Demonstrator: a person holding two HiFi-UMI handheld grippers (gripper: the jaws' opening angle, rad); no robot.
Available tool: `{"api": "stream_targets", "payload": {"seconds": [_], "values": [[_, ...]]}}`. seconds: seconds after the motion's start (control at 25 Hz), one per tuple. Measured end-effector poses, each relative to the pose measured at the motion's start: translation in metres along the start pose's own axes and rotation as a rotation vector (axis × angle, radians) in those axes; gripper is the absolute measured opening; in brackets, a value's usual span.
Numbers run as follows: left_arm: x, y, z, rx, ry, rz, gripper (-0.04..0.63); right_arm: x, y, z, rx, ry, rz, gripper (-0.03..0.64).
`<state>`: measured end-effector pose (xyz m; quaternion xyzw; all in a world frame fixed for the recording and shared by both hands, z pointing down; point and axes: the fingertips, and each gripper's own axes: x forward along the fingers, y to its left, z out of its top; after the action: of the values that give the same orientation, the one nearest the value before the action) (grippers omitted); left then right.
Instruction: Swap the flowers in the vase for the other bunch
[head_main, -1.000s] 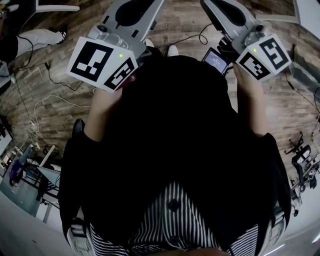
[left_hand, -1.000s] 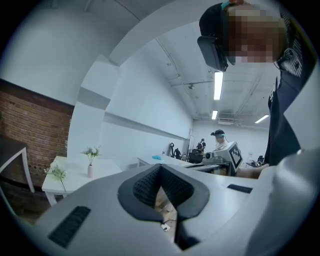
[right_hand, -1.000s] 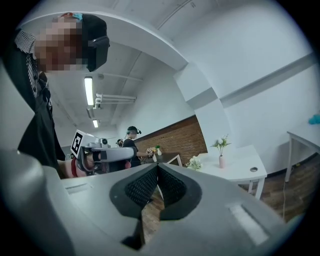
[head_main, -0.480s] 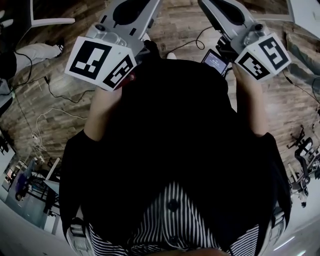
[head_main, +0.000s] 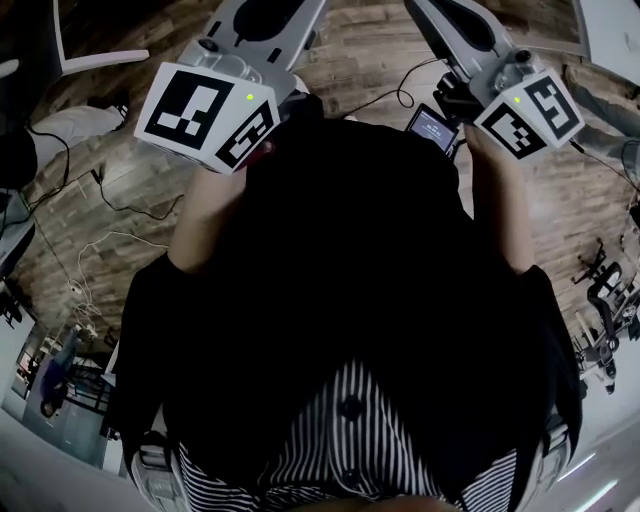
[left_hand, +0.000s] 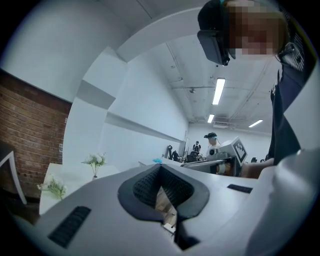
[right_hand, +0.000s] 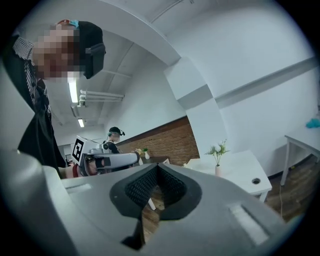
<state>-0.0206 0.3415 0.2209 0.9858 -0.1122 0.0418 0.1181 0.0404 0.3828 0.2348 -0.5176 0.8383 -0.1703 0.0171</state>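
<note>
Flowers (left_hand: 95, 160): white-headed bunch, standing upright in a small vase (left_hand: 94, 176) on a white table (left_hand: 75, 181), far and to the left in the left gripper view, well apart from both claws.

Second bunch (left_hand: 54, 188): pale green and white, nearer and further left on that table; its container, if any, cannot be told.

Left claw (left_hand: 160, 170): jaws pressed together, nothing between them.

Right claw (right_hand: 156, 171): jaws pressed together, nothing between them.

Step in hand, as judged: the approach to the table. To do it well, part one claw before it reaches the stems. Take them low, just above the rim, steady the vase with the other claw, and draw straight up.
</note>
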Motion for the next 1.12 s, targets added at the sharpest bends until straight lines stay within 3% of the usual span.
{"api": "stream_targets", "payload": {"seconds": [0.28,0.68,0.88,1.12], "values": [[-0.007,0.053,0.005,0.023,-0.024,-0.031,0.000,0.057,-0.009,-0.002,0.044,0.007,-0.023,0.003],[-0.037,0.121,0.009,-0.036,-0.076,-0.051,0.000,0.129,-0.007,0.006,0.024,0.011,-0.008,0.003],[-0.040,0.126,0.018,-0.045,-0.104,-0.043,0.000,0.136,-0.007,0.013,0.001,0.019,0.011,0.003],[-0.043,0.151,0.001,-0.044,-0.069,-0.048,0.000,0.169,-0.019,0.003,0.020,0.033,0.038,0.003]]}}
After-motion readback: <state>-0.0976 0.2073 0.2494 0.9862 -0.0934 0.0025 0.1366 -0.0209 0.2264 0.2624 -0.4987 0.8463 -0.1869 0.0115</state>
